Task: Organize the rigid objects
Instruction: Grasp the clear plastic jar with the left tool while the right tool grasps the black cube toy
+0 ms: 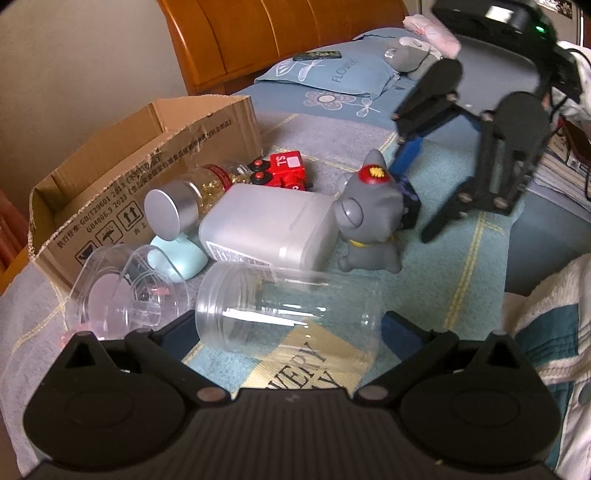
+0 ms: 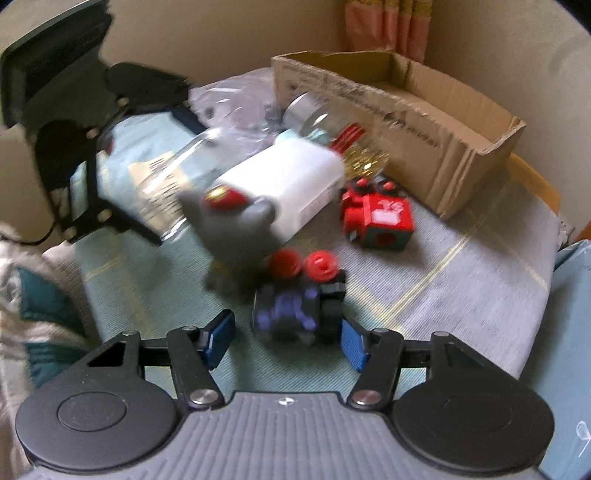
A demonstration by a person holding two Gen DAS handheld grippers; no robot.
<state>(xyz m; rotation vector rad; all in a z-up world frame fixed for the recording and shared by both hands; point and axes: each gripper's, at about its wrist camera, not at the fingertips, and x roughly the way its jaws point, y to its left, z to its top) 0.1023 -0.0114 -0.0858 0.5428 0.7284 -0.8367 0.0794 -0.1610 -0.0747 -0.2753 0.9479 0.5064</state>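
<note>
My left gripper (image 1: 288,332) sits low in the left wrist view, its blue pads against both ends of a clear plastic jar (image 1: 288,306) lying on the bed. My right gripper (image 2: 288,343) stands open around a dark toy car (image 2: 295,314) with red wheels; the right pad touches it and the left pad is a little apart. Just behind stand a grey cat figure (image 1: 369,221), a frosted white container (image 1: 266,225), a red toy block (image 2: 376,221) and a silver-lidded glass jar (image 1: 195,199). An open cardboard box (image 1: 122,158) lies beyond them.
Clear plastic cups (image 1: 122,284) and a mint egg-shaped thing (image 1: 181,258) lie by the box. A blue pillow (image 1: 332,77) with a plush toy (image 1: 410,55) and a remote (image 1: 317,56) is by the wooden headboard (image 1: 280,33). A fleecy blanket (image 1: 546,295) edges the right.
</note>
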